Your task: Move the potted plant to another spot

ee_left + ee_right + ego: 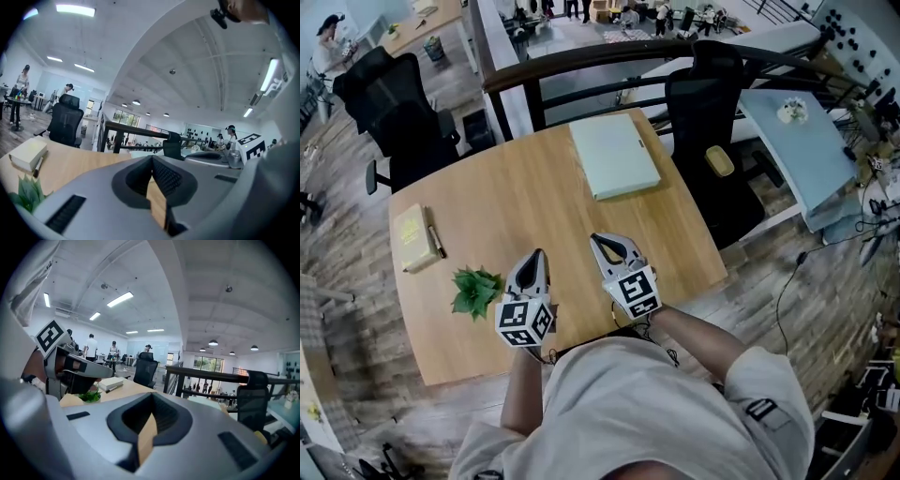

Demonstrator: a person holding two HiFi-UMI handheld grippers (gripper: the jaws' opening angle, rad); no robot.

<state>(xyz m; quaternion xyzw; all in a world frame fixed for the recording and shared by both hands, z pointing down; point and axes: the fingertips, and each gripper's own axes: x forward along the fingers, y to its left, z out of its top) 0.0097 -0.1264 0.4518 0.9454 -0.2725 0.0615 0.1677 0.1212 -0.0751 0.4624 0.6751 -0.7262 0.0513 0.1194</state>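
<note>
Left gripper [538,258] just beside potted plant [475,291], notebook [411,236] and pen [435,240] beyond

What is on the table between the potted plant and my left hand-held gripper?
Nothing. In the head view, only a thin strip of bare wooden table shows between the potted plant and the left hand-held gripper.

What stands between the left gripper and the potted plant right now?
Nothing visible. The potted plant stands on the wooden table just left of the left gripper; the book lies farther back, off that line.
</note>
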